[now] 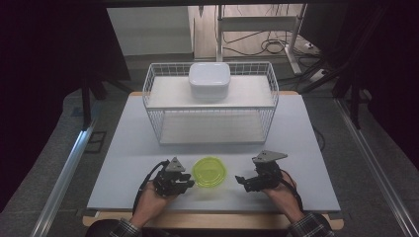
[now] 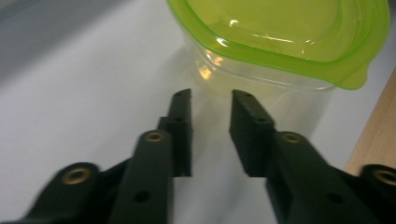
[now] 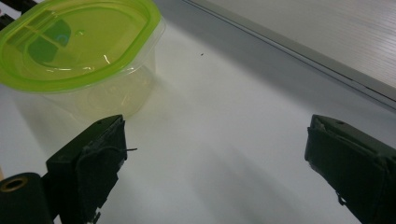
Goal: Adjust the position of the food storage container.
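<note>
Fingers of left gripper narrowly apart, empty, near green-lidded container; right gripper wide, empty.

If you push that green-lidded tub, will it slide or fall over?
The tub would probably slide rather than tip: it sits low and wide on the smooth white table. It looks empty through its clear wall, so it is likely light and could skid away easily. The glossy thin plastic may feel slippery and flex a little if squeezed.
</note>
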Motion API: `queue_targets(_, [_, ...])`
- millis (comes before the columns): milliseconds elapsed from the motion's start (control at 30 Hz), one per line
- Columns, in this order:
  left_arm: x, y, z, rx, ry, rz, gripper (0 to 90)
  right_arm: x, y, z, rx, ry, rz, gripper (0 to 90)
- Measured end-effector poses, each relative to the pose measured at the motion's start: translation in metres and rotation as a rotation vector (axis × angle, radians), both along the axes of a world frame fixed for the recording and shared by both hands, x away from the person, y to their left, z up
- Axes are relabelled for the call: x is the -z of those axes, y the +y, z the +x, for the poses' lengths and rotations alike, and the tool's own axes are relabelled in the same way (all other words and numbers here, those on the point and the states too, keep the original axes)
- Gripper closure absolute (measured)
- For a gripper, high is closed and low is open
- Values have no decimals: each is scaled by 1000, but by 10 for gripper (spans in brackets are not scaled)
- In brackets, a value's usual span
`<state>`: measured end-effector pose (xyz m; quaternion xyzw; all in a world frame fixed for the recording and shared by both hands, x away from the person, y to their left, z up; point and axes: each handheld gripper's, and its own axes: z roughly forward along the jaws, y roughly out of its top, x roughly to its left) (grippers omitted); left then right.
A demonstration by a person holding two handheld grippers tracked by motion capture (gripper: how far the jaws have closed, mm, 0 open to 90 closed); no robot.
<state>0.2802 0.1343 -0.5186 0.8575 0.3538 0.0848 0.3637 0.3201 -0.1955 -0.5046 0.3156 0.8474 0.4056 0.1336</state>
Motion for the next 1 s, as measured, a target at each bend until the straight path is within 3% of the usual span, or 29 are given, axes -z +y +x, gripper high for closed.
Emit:
queue_targets(233, [-5,11,-5,-18,-81,-10,353,0,0,0,-2,1,4,60])
queue_targets(367, [-6,18,-7,-21,-117,-19,260,0,0,0,-1,3,5,60])
queue_targets(633, [-7,32,-13,-38,-117,-50,169,0,0,0,-4,4,10,59])
queue_targets(800, [-5,43,-17,-55,-159,-41,87,-1,0,0,-9,6,14,59])
queue_targets(1000, [0,52,-24,-69,-152,-57,40,0,0,0,-12,13,16,59])
